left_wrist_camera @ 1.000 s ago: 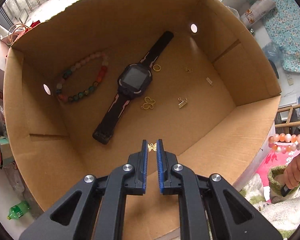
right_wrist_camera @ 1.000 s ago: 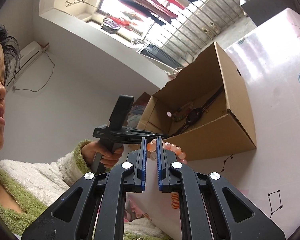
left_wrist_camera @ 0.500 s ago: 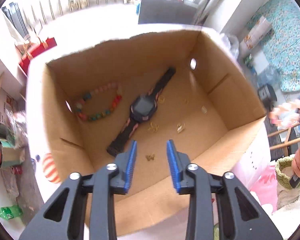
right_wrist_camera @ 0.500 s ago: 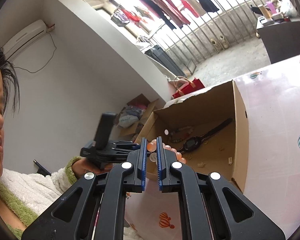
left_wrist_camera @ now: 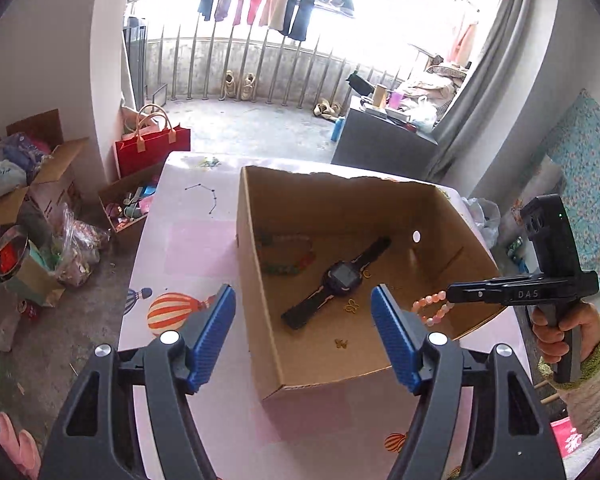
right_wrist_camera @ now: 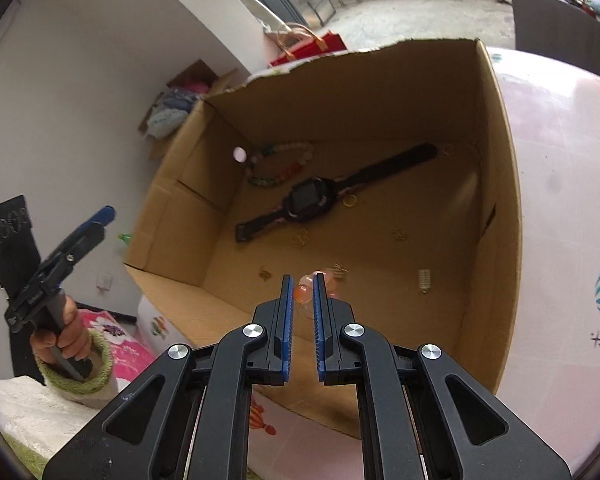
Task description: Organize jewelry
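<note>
The right claw [right_wrist_camera: 301,294] gripped a light, limp, slippery pink bead bracelet [left_wrist_camera: 431,308] by 1 bead over the cardboard box [left_wrist_camera: 260,320], while the left claw [left_wrist_camera: 303,334] hung wide apart, empty.

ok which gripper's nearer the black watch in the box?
Right. The right gripper, shut on the peach bead bracelet, reaches over the cardboard box rim above the watch. The left gripper, jaws open, hangs back outside the near wall.
</note>
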The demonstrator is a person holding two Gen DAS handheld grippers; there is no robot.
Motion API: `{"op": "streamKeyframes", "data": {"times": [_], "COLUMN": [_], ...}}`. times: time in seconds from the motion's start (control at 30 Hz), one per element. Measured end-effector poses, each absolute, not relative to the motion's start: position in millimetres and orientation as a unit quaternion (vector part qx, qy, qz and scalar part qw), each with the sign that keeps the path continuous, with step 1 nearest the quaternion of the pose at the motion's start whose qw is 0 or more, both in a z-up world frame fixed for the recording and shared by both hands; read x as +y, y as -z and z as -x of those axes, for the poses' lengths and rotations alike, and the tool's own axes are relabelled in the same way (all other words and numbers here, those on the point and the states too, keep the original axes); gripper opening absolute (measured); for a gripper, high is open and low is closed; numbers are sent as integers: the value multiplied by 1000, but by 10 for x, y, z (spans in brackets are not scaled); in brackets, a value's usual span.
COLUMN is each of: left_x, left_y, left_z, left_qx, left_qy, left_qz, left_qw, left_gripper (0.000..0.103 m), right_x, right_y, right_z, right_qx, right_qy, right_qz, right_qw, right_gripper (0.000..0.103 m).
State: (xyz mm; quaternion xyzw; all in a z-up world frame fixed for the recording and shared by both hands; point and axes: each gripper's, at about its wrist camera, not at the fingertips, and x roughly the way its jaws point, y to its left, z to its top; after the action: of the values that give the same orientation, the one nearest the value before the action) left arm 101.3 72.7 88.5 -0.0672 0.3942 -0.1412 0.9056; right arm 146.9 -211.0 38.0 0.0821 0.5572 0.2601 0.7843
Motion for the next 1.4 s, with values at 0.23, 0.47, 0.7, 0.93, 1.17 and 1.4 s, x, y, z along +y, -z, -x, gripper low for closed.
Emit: {"op": "streamKeyframes", "data": {"times": [0.23, 0.47, 0.7, 0.93, 1.17, 1.4], "left_x": [892, 892, 846, 650, 592, 624], "left_y": [-728, -722, -579, -317, -307, -341], "left_z": [-1005, -1006, -1109, -1297, -1302, -1174], "left_qx": [403, 387, 404, 451, 452, 456], "left_qy": [137, 146, 170, 181, 172, 160], "left_qz": [89, 101, 135, 140, 132, 121], "left_qw": [900, 905, 889, 862, 865, 867], "left_gripper": [68, 71, 76, 78, 80, 80], "right_x": [-1993, -2161, -2652, -2775, -2624, -2563], "right_y": [-505, -802, -828, -338, -407, -411], "right_z": [-1332, -1143, -934, -1138, -1129, -930], "right_qx": [529, 462, 411, 474, 482, 486], "right_qy": [-212, -164, -85, -136, -121, -121], "right_qz": [9, -17, -111, -212, -165, -148], "right_qw": [822, 871, 901, 844, 852, 853], "right_gripper": [12, 15, 39, 45, 45, 45]}}
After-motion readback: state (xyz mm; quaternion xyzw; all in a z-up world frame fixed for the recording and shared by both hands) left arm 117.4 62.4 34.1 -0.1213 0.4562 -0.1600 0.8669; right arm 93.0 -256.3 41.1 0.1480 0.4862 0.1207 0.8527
